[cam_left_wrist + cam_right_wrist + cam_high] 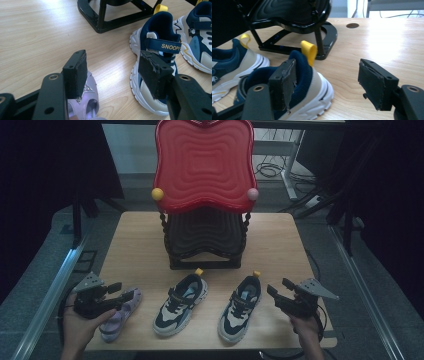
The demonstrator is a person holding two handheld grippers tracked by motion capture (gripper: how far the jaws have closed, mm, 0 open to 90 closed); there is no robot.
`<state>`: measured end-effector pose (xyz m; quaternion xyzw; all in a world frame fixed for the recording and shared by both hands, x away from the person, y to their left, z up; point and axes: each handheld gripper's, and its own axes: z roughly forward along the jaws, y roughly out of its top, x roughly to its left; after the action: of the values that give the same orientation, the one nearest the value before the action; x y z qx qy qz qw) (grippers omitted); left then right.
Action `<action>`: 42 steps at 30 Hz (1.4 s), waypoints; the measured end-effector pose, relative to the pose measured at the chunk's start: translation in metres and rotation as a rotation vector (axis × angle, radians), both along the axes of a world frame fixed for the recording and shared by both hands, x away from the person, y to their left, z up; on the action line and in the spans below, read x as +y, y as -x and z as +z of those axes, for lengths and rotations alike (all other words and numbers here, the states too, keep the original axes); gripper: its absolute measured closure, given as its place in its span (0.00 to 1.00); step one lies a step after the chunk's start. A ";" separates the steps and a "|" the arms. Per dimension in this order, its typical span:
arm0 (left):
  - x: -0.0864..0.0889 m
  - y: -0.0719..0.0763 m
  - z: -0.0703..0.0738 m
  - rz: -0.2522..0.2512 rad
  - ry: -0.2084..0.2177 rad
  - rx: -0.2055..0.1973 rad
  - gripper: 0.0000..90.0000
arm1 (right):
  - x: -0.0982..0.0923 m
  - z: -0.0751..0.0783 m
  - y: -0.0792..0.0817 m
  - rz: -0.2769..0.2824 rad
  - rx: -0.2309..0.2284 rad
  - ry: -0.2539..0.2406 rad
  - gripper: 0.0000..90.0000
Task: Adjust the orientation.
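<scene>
A wooden bench (135, 235) is seen carrying a two-tier stand at its far middle, with a red wavy tray (204, 165) on top and a black tray (205, 232) beneath. Three shoes are lined along the near edge. Two navy and cream sneakers are set side by side: the left sneaker (181, 303) at the middle, the right sneaker (241, 307) beside it, each with a yellow heel loop. A lilac shoe (121, 314) is laid at the near left. The left claw (119, 291) is held directly over the lilac shoe, released, with nothing gripped. The right claw (281, 288) is held just right of the right sneaker, released, apart from it.
</scene>
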<state>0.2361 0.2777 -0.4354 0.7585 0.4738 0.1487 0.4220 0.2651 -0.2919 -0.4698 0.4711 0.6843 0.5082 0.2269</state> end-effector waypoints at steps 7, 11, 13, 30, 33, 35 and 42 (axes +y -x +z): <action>-0.001 0.000 -0.003 -0.013 -0.009 0.009 0.45 | -0.014 -0.002 0.001 -0.011 0.042 0.043 0.53; 0.001 -0.001 -0.005 -0.009 -0.008 0.017 0.45 | -0.025 -0.003 0.002 0.018 0.061 0.040 0.69; 0.002 0.000 -0.007 -0.008 -0.007 0.021 0.45 | -0.032 -0.004 0.003 0.032 0.072 0.044 0.81; 0.002 0.000 -0.009 -0.014 0.002 0.025 0.45 | -0.066 -0.008 0.015 -0.016 0.076 0.095 0.99; 0.003 0.001 -0.009 -0.014 -0.003 0.029 0.45 | -0.077 -0.007 0.024 -0.030 0.067 0.085 0.99; 0.002 0.002 -0.009 -0.013 0.001 0.030 0.45 | -0.086 -0.009 0.029 -0.047 0.068 0.087 0.99; 0.000 0.000 -0.012 -0.017 -0.003 0.038 0.45 | -0.116 -0.021 0.048 -0.108 0.104 0.087 0.99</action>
<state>0.2359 0.2780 -0.4473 0.7658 0.4751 0.1315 0.4130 0.2170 -0.4079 -0.4911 0.5229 0.6902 0.4398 0.2384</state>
